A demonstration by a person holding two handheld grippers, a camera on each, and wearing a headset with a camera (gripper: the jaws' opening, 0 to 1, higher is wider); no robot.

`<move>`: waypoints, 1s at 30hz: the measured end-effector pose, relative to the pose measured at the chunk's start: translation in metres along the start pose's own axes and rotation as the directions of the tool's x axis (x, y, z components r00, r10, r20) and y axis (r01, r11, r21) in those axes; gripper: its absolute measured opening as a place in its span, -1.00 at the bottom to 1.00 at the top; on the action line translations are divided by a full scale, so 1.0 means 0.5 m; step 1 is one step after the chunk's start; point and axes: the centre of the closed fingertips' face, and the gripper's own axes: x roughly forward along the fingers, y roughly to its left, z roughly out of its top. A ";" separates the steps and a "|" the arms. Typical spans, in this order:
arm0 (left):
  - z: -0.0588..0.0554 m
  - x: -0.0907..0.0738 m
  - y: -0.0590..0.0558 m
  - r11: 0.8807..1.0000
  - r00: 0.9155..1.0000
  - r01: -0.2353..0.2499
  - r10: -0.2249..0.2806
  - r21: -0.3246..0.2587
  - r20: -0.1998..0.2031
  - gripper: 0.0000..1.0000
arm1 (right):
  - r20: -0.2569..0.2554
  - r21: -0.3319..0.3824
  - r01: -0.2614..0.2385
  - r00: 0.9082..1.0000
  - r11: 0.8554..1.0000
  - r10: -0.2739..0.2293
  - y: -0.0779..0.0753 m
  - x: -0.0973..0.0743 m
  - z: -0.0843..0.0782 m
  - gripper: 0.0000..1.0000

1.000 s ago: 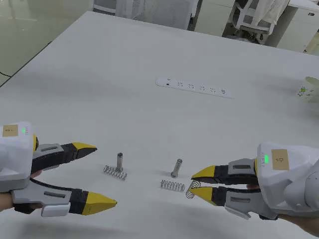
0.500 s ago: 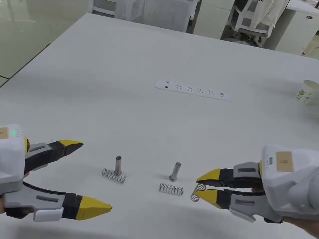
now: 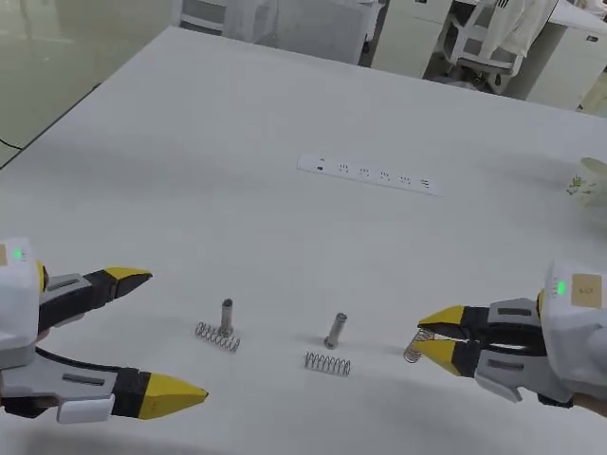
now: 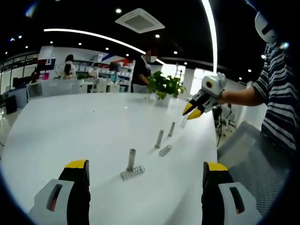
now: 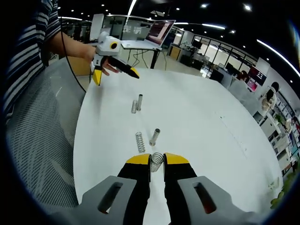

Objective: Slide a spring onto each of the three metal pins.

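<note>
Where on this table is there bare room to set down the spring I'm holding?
Bare table stretches from the power strip down to the two pins, and beyond the strip. Crowded near you: pins and loose springs lie between the left gripper and right gripper.

White bench (image 3: pixel 285 123) w/ power strip (image 3: pixel 370 175); office chairs (image 3: pixel 474 43) behind; ceiling strip lights (image 4: pixel 209 23).
</note>
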 end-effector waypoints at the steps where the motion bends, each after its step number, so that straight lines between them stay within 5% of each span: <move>1: 0.000 0.000 0.000 1.000 1.000 0.001 -0.001 -0.002 -0.001 0.96 | -0.002 0.005 0.006 1.000 1.000 -0.006 -0.004 -0.001 -0.003 -0.86; 30: 0.000 -0.001 -0.001 1.000 1.000 -0.002 0.002 -0.002 0.002 0.96 | -0.017 0.057 0.122 0.992 0.991 -0.121 -0.071 -0.027 -0.033 -0.86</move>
